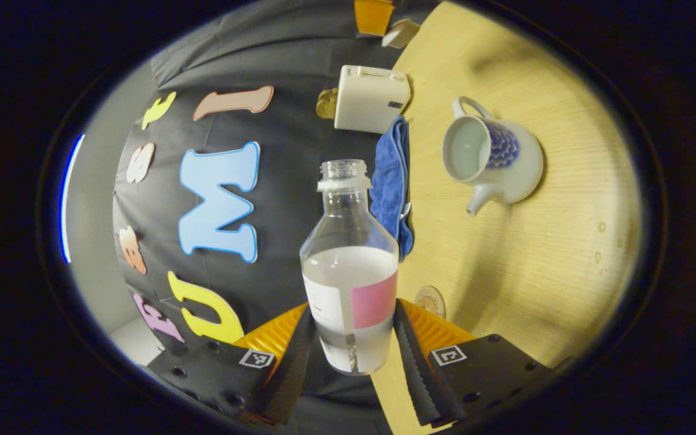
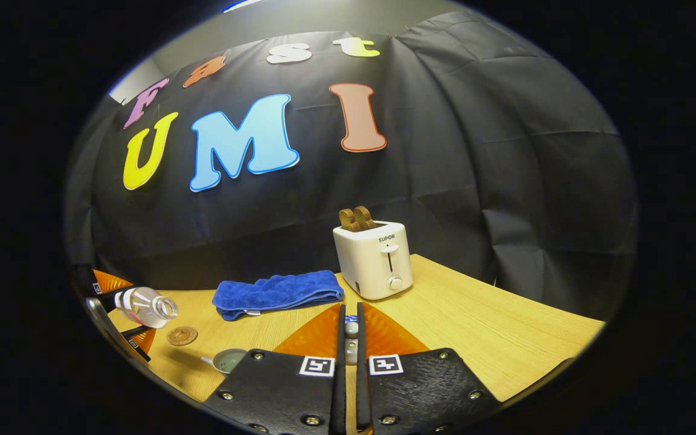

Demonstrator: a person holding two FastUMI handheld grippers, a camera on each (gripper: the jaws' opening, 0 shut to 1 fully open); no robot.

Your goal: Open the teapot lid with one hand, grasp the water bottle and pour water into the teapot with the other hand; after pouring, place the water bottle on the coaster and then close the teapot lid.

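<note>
A clear water bottle (image 1: 351,241), uncapped and about half full, with a pink and white label, sits between the fingers of my left gripper (image 1: 354,314), which is shut on its lower body. The white teapot (image 1: 493,160) with a blue pattern stands lidless on the wooden table (image 1: 535,266), with water inside. A round brown coaster (image 1: 430,300) lies just beyond my left fingertip. In the right gripper view, my right gripper (image 2: 351,311) is shut on the small teapot lid (image 2: 351,329), held above the table. At the far left are the tilted bottle (image 2: 145,305), the coaster (image 2: 182,335) and the open teapot (image 2: 227,360).
A white toaster (image 2: 375,260) with bread in its slots stands at the back of the table against the black cloth wall. A folded blue towel (image 2: 278,292) lies to its left. Small water drops (image 1: 599,241) dot the table near the teapot.
</note>
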